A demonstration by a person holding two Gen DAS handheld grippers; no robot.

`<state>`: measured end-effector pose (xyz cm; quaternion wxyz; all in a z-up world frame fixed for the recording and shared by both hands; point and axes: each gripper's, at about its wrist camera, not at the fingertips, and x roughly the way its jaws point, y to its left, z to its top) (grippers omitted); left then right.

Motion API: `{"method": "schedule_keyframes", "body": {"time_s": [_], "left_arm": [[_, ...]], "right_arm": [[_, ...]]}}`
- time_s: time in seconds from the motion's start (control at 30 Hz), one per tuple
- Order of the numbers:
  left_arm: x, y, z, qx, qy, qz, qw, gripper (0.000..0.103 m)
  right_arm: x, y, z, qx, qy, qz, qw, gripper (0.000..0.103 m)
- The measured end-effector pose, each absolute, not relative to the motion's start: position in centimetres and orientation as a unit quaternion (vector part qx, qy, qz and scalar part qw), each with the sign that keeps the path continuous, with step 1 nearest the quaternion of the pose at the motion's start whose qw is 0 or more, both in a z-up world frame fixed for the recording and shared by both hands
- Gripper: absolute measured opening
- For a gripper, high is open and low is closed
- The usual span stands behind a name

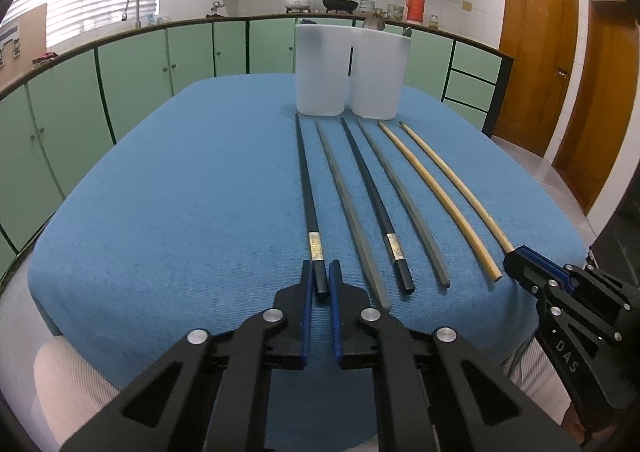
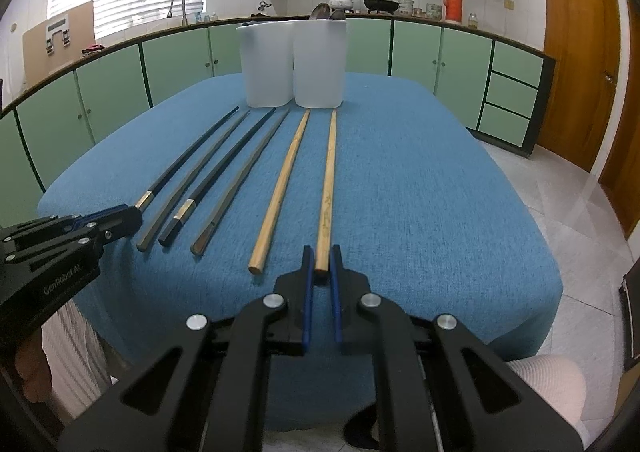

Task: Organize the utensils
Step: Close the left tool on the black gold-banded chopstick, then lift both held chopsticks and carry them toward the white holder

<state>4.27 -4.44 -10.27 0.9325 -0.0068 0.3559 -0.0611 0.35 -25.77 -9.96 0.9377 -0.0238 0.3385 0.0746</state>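
Now | left gripper (image 1: 321, 280): clamped on leftmost black chopstick (image 1: 305, 180), near end | grey pair, second black, one bamboo stick: flat on blue tablecloth (image 1: 180, 192) | right gripper (image 2: 321, 266): clamped on rightmost bamboo chopstick (image 2: 327, 188) | white holder (image 2: 294, 64): far end.

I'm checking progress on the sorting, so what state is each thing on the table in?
left gripper: shut on the leftmost black chopstick.
right gripper: shut on the rightmost bamboo chopstick.
Other four chopsticks: flat on the cloth, untouched.
Two white holders: upright, side by side; spoons stand in one.
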Motion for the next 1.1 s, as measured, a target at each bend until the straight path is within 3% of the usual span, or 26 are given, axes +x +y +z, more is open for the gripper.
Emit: {"method": "schedule_keyframes", "body": {"time_s": [0.63,1.1], "left_arm": [[4.1,-4.9,-9.4,0.0,0.357,-0.054,0.933,0.007],[1.9,-3.6,-3.2,0.005,0.269,-0.049,0.962,0.006]], "right_arm": [[-0.1,-26.2,-8.8,-0.025,0.332,0.065,0.941,0.006],[-0.9,-27.2,-4.1,-0.043,0.275,0.057,0.959,0.006]]}}
